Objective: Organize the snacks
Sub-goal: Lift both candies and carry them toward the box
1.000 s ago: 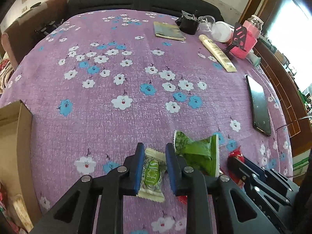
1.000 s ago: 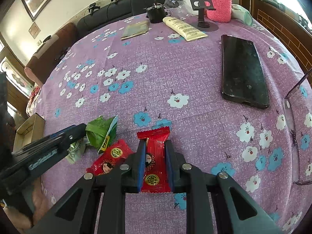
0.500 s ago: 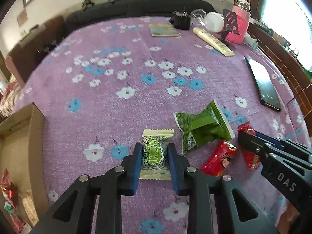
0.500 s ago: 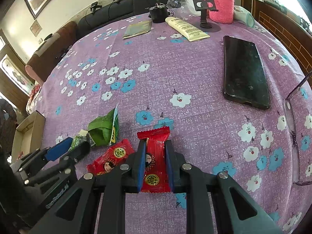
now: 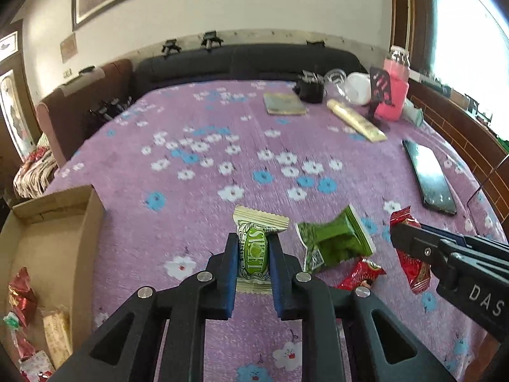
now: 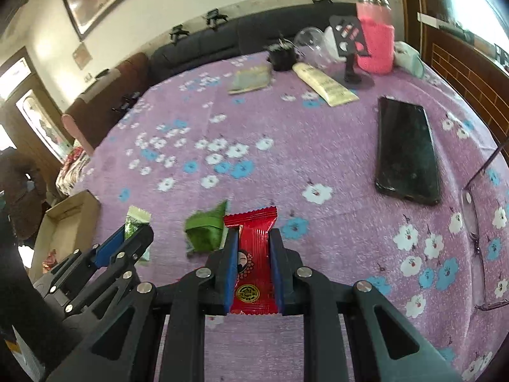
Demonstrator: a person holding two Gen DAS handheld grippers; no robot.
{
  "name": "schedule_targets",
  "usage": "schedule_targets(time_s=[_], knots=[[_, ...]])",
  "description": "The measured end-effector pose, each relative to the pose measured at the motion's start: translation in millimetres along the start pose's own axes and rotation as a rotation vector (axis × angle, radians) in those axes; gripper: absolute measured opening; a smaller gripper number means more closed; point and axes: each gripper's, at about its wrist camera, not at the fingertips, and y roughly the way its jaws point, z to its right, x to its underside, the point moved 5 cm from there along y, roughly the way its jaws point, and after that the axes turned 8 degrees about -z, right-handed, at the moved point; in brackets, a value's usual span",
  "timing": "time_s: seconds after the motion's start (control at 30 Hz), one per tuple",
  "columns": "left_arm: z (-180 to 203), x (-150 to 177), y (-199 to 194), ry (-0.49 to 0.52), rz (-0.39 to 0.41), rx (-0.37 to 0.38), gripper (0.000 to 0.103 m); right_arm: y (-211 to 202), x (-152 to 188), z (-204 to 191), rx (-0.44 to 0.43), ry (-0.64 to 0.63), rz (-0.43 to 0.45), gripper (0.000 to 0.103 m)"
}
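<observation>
My left gripper (image 5: 253,245) is shut on a pale green candy packet (image 5: 254,248) and holds it above the purple flowered tablecloth (image 5: 222,146). My right gripper (image 6: 253,242) is shut on a red snack packet (image 6: 253,254), also lifted off the cloth. A crumpled green snack bag (image 5: 334,242) and a second red packet (image 5: 361,273) lie on the cloth between the two grippers. The green bag also shows in the right wrist view (image 6: 205,230). An open cardboard box (image 5: 47,254) holding several snacks stands at the left table edge.
A black phone (image 6: 407,152) lies at the right, with glasses (image 6: 474,222) beside it. At the far side stand a pink bottle (image 6: 373,41), a phone stand (image 6: 350,41), a cream tube (image 6: 324,84), a booklet (image 6: 251,79) and a black item (image 6: 281,55). A dark sofa (image 5: 241,60) lies behind.
Both grippers have lifted up and tilted back with their packets held, so the wall and sofa now show. The left gripper moved left, away from the green bag.
</observation>
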Motion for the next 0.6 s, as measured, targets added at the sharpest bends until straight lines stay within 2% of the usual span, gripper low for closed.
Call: schedule_targets(time_s=[0.23,0.6], knots=[[-7,-4,-10,-0.005,0.067,-0.033,0.018,-12,0,-17,-0.042,-0.049,0.059,0.018],[-8,-2,-7,-0.020,0.029,0.042,0.018,-4,-1,-15,-0.019,-0.058,0.038,0.018]])
